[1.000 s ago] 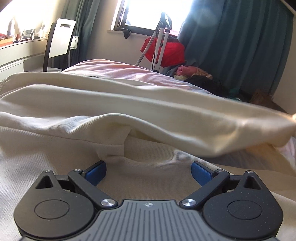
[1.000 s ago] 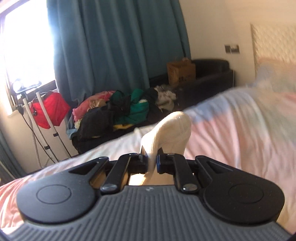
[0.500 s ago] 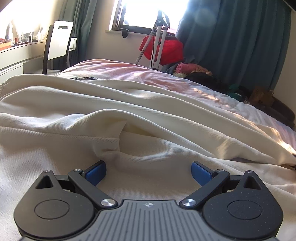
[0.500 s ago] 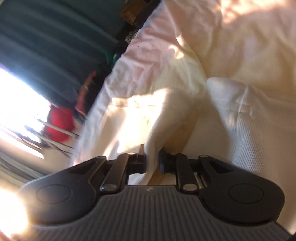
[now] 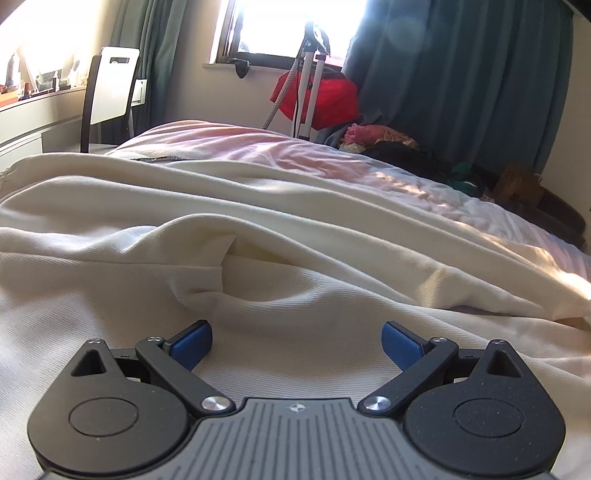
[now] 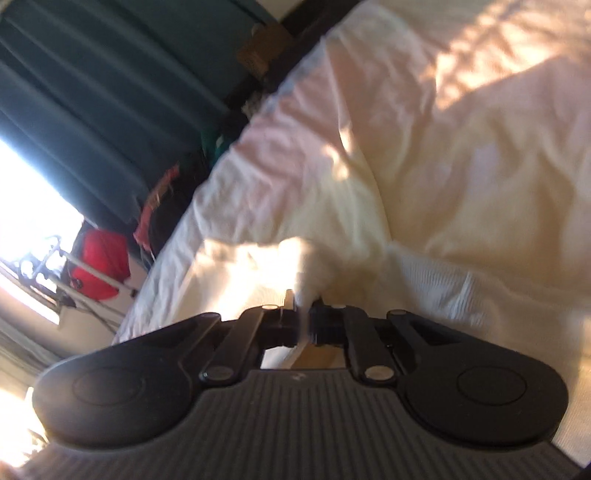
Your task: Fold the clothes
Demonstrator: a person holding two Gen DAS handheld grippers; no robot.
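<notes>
I see left gripper [image 5: 297,341] released, low over cream garment [image 5: 295,236] on bed [image 5: 229,144] | my right gripper [image 6: 303,321] clenched, grasping a garment fold

Sun pours through the window [image 5: 291,26] ahead of my left tongs, blown out to white glare. Warm patches and soft shadows dapple the bed [image 6: 461,110]. My right view is tilted and motion-blurred; fisheye bending curves both frames' edges.

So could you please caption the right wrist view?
Right claw shut on cream garment over the bed.
</notes>
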